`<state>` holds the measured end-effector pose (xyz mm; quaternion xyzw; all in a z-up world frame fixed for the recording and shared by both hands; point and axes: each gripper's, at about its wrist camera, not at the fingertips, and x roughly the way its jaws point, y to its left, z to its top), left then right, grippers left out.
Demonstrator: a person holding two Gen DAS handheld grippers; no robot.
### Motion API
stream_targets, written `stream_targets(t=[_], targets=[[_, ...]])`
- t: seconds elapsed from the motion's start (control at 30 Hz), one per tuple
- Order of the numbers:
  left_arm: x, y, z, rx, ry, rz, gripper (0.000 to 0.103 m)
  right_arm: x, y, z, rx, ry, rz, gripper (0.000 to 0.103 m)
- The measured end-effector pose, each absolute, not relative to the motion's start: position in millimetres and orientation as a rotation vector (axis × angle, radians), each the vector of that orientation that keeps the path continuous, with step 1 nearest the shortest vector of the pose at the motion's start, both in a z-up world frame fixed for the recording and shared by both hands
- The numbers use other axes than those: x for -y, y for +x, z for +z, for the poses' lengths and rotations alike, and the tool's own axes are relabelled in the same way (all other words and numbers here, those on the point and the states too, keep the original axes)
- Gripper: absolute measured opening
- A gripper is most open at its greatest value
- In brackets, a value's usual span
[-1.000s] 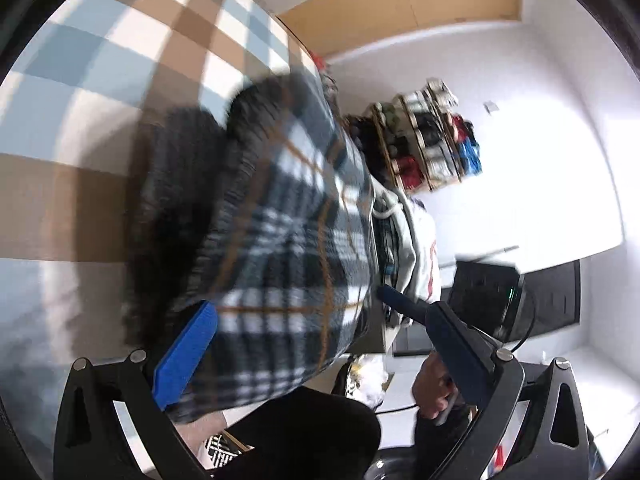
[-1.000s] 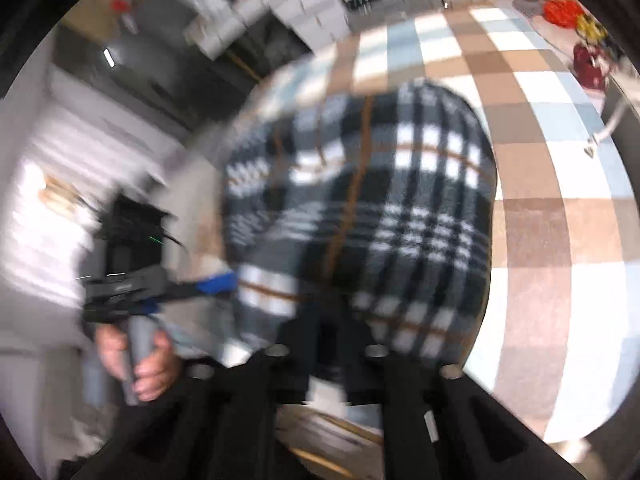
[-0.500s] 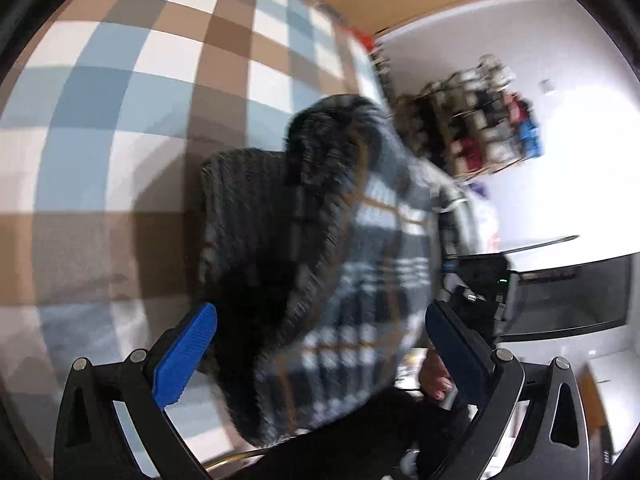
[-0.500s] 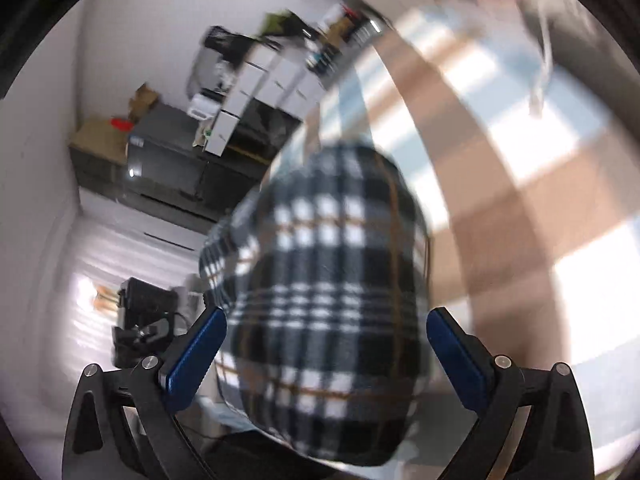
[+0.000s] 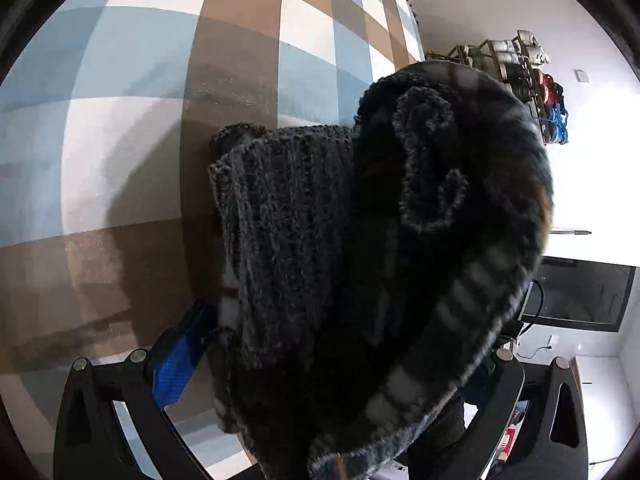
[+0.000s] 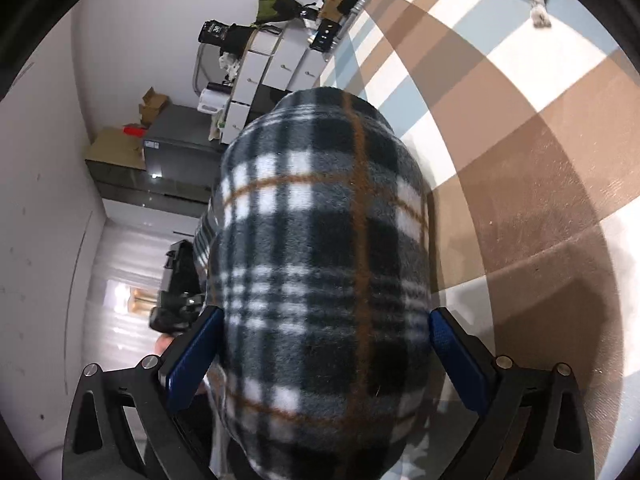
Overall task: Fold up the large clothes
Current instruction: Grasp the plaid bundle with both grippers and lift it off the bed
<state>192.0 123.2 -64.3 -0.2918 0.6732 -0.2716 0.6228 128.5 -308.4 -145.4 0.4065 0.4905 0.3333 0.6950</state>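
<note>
Fleece garment in dark-grey, black and white plaid with thin orange-brown lines; its ribbed knit trim charcoal, perhaps flecked grey; checked cloth beneath in brown, pale blue and white; blue pads on black gripper fingers

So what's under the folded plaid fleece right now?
The blue, brown and white checkered cloth shows beside the plaid fleece, with its shadow there. Directly beneath is covered by the bundle, so contact cannot be told.
</note>
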Motion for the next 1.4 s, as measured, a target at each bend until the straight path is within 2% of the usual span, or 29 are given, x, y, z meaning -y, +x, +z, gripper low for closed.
stream_targets(t=[0.23,0.5,0.57,0.7,0.83,0.97,1.2,1.4], targets=[[-127,188,-55,-1.518,-0.648,-0.616,0.101,307,134,-144,-1.129,0.872,0.789,0.101],[-128,182,-39,-1.453,-0.618,-0.625,0.076,291,156,-143,-1.205,0.806,0.849,0.101],[-133,178,-37,-1.428,-0.607,-0.631,0.073,286,151,-138,-1.204,0.754,0.917,0.100],[-136,172,-35,-1.404,-0.592,-0.658,0.061,291,147,-138,-1.201,0.796,0.883,0.091],[-144,178,-49,-1.427,-0.641,-0.662,0.062,288,150,-136,-1.202,0.769,0.873,0.090],[-136,192,-62,-1.489,-0.688,-0.670,0.082,285,150,-134,-1.188,0.751,0.840,0.090],[-138,202,-85,-1.533,-0.744,-0.713,0.092,274,160,-146,-1.232,0.788,0.852,0.101],[-138,204,-79,-1.482,-0.709,-0.728,0.090,265,170,-137,-1.251,0.771,0.849,0.101]])
